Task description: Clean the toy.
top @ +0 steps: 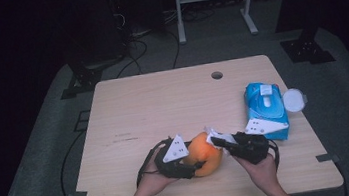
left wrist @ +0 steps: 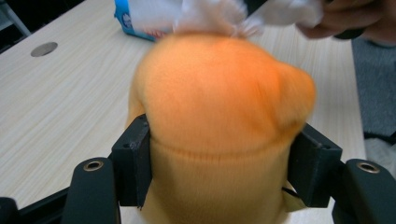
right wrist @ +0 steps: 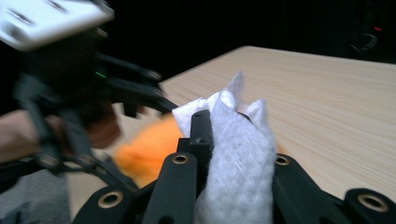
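High view, lower centre of the frame, left to right:

- Left gripper (top: 194,166): clamped on the orange soft toy (top: 203,154), jaws narrowed onto its left flank, grey three-cornered plate on top. No earlier picture for comparison.
- Orange soft toy: resting on the table (top: 163,104), between the two grippers, touching both the left gripper and the white wipe (top: 216,137).
- White wipe: pressed against the upper right side of the toy, held at the tip of the right gripper (top: 221,142).
- Right gripper: closed narrow on the wipe, pointing toward the left of the frame at the toy.
- Blue wipe pack (top: 265,109): at the right of the frame, just beyond the right gripper, flat on the table near its right edge.
- White lid (top: 293,100): just beside the pack, at the table's right edge.

Left gripper view: toy (left wrist: 219,126) at frame centre, squeezed between both black jaws at its lower left and lower right; wipe (left wrist: 233,16) touching its top at the upper edge of the frame; pack (left wrist: 135,21) at upper left.

Right gripper view: wipe (right wrist: 238,158) pinched between the jaws at lower centre, folds standing up above them; toy (right wrist: 144,149) blurred at lower left, just behind the wipe; left gripper (right wrist: 84,107) blurred at left.
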### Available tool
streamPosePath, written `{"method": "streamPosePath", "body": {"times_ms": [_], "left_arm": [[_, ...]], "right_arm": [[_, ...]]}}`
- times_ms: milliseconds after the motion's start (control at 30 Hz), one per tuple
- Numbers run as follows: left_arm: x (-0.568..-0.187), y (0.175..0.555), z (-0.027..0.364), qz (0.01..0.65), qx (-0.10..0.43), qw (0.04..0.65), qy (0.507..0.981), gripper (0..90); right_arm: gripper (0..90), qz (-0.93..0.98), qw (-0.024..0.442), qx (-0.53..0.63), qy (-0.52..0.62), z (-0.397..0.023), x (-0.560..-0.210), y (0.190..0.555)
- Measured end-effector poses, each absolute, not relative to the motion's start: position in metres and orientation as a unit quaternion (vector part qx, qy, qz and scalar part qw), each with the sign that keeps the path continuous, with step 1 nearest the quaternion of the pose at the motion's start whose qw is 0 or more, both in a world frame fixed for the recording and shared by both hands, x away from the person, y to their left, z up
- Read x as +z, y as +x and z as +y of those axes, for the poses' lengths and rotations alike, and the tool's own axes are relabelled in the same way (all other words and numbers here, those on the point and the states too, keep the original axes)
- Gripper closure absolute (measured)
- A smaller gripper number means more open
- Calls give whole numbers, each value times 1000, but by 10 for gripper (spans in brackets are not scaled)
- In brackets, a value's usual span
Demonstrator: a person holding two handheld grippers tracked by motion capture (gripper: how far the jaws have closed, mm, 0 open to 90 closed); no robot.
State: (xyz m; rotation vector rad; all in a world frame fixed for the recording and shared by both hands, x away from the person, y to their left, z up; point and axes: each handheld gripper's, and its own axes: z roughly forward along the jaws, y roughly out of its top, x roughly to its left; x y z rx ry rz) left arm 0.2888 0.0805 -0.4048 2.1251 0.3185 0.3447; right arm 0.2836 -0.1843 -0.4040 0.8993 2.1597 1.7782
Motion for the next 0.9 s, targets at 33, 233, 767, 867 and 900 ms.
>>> {"method": "streamPosePath", "body": {"times_ms": [33,233,767,867,900], "left_arm": [[-404,289,80,131,140,465,864,339],[-404,291,81,141,130,463,865,340],[-415,298,79,181,131,454,862,246],[-409,295,78,169,137,452,865,319],[-407,294,78,165,137,453,865,330]], "right_arm": [[797,730,99,600,312,-187,-406,286],[796,734,90,610,285,-174,-403,276],[795,735,101,598,304,-179,-411,282],[795,734,94,618,267,-170,-399,271],[795,739,102,615,254,-165,-396,267]]}}
